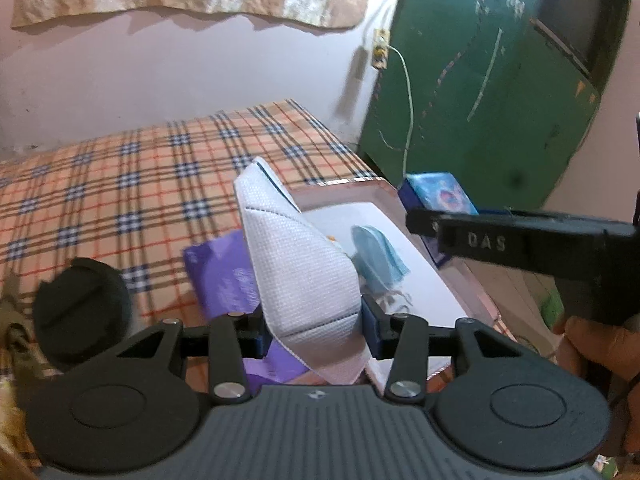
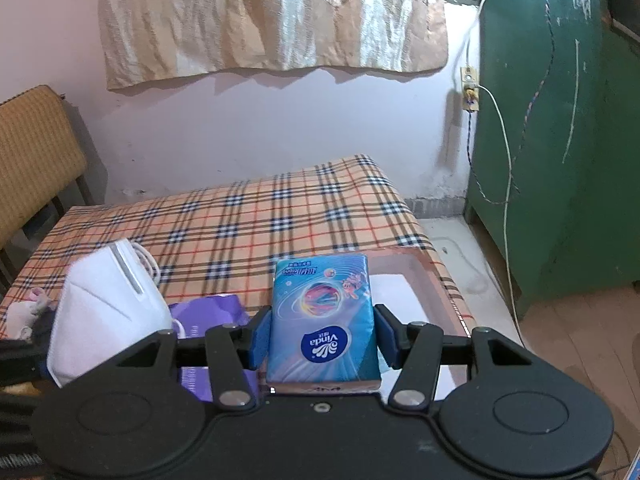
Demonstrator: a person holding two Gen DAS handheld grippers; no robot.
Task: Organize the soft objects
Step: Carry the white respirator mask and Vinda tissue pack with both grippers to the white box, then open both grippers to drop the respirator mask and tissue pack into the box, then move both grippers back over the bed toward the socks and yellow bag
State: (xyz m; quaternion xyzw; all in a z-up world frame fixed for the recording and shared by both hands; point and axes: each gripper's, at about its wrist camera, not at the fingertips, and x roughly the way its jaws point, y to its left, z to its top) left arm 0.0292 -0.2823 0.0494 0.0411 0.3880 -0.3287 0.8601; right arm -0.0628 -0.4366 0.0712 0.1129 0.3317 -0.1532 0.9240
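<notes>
Left claw (image 1: 316, 332) pinching folded respirator mask (image 1: 300, 272), right claw (image 2: 320, 336) clamping Vinda tissue pack (image 2: 322, 316); lowering both squarely over the tray (image 1: 420, 280).

Pink wall (image 2: 280, 128) — green cabinet (image 2: 560, 160), plaid table (image 2: 240, 220)

The tabletop (image 2: 248, 216) wears a tan plaid cloth crossed with navy, white and thin red lines. The folded mask (image 1: 304, 264) is white with a fine woven texture; a second mask (image 1: 378, 256) in the tray (image 1: 424, 280) is pale blue. The tray is white inside with a pinkish-brown rim. The tissue pack (image 2: 322, 320) is bright blue with a multicoloured swirl and a dark blue logo. A purple packet (image 1: 220, 276) lies nearby. The cabinet (image 1: 500, 92) is dark green, the wall (image 2: 280, 128) pale pink.
</notes>
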